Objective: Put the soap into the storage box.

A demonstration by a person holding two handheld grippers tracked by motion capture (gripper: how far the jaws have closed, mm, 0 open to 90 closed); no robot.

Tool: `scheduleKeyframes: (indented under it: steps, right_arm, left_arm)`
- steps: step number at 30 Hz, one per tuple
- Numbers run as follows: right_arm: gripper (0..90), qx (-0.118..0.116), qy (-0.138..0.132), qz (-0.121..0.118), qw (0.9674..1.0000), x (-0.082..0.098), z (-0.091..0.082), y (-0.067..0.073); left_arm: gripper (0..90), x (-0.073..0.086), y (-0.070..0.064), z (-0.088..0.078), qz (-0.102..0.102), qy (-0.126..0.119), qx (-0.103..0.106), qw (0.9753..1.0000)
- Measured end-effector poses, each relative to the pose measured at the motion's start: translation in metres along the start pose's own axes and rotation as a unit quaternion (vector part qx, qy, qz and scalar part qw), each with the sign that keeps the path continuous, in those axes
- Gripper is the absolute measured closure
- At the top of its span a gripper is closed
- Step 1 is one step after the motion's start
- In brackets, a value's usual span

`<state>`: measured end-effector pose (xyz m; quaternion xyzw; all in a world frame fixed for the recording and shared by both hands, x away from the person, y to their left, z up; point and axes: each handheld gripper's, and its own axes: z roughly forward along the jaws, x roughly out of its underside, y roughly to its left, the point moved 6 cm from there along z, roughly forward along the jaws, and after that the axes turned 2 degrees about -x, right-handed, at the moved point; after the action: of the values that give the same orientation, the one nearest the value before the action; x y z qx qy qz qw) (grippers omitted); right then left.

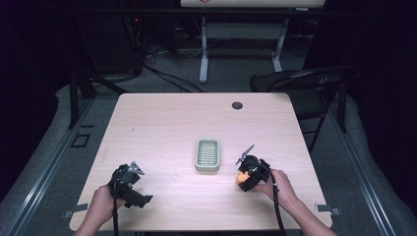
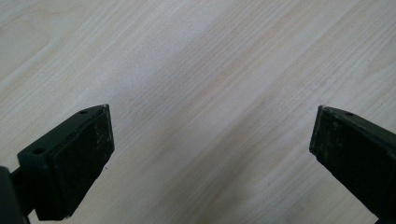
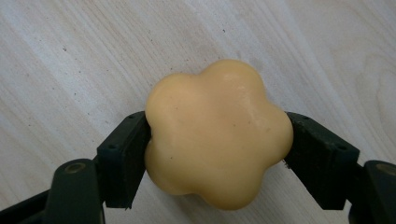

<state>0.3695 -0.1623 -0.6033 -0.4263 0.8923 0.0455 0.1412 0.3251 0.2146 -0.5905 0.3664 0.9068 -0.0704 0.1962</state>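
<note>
One flower-shaped yellow soap (image 3: 218, 135) sits pinched in the right tool (image 3: 218, 140) – one green tray (image 1: 207, 154) just left – while the left tool (image 2: 210, 154) gapes over bare table (image 2: 210, 70).

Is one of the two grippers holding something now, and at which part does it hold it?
The right gripper holds the yellow flower-shaped soap, clamped at two opposite sides. The left gripper is open and holds nothing.

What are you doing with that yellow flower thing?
A person sits at a pale wooden table with tongs in each hand. The right tongs are squeezing a yellow flower-shaped soap bar just above the tabletop. A pale green soap dish with a grid top waits nearby. The left tongs are open and holding nothing.
</note>
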Motion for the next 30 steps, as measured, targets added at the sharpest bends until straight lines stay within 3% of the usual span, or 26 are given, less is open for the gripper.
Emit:
scheduleKeyframes:
  steps: [20,30]
  right_arm:
    - [25.9,0.001,0.001,-0.003,1.0,-0.001,0.0,0.002]
    - [26.0,0.003,-0.013,-0.007,0.9999,-0.004,-0.011,0.002]
  left_arm:
    - [0.2,0.0,0.0,0.0,0.002,0.002,0.0,1.0]
    - [0.2,-0.001,0.0,0.0,0.003,0.0,0.0,1.0]
